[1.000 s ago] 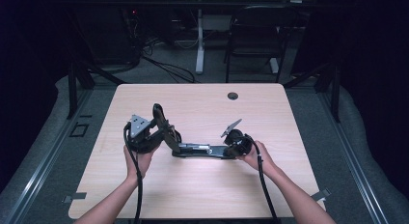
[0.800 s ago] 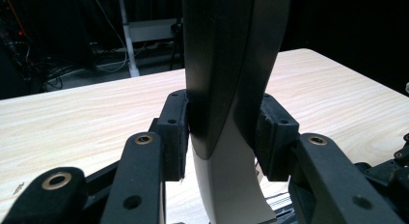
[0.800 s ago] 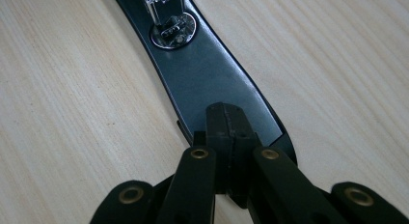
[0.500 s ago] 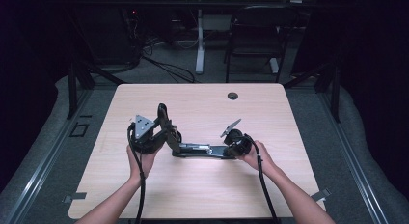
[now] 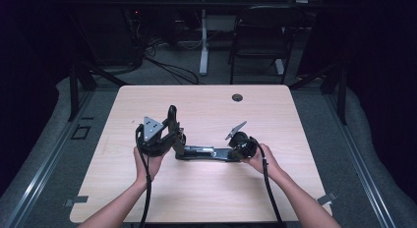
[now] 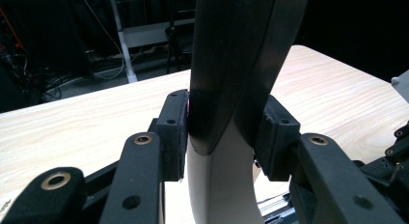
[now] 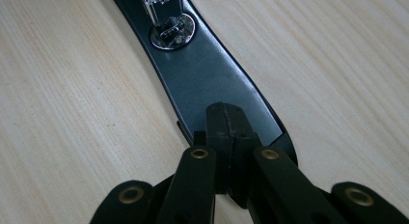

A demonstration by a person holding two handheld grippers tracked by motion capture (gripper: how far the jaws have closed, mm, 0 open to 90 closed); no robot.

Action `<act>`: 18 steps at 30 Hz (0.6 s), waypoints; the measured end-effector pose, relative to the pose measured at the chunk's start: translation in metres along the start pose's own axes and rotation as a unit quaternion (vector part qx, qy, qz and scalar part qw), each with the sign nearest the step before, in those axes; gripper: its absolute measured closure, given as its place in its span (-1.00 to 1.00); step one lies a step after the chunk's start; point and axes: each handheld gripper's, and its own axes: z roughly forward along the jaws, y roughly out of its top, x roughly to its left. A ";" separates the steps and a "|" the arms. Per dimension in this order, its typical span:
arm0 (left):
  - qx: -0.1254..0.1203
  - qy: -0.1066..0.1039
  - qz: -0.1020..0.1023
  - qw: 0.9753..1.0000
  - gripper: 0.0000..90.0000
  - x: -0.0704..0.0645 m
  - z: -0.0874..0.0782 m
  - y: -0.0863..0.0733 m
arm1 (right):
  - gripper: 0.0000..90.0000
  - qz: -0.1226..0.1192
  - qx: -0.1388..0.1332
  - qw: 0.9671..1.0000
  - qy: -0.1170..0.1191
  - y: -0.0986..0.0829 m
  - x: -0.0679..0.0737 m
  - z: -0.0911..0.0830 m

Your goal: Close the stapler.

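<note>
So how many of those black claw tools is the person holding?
2. The left gripper is in the person's left hand, clamped on the raised arm of the black stapler. The right gripper is in the right hand, pressing on the stapler's flat base end.

Light wood-grain table, rectangular with rounded corners; round dark cable grommet set in the top near the far edge, right of centre; a black stapler lies opened out with its flat base on the top near the middle, long axis running left-right; its upper arm stands up at the left end; chrome anvil plate on the base; table stands on grey carpet.
</note>
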 end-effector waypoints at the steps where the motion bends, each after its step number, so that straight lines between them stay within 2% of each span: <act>1: 0.001 0.000 0.002 1.000 0.35 0.000 0.000 0.000 | 1.00 0.000 0.000 1.000 0.000 0.000 0.000 0.000; 9: 0.008 -0.004 0.013 1.000 0.34 -0.002 0.001 0.002 | 1.00 0.006 -0.003 1.000 0.002 -0.001 0.000 0.000; 18: 0.010 -0.005 0.011 1.000 0.33 -0.006 0.003 0.003 | 1.00 0.004 -0.003 1.000 0.003 0.000 0.000 0.000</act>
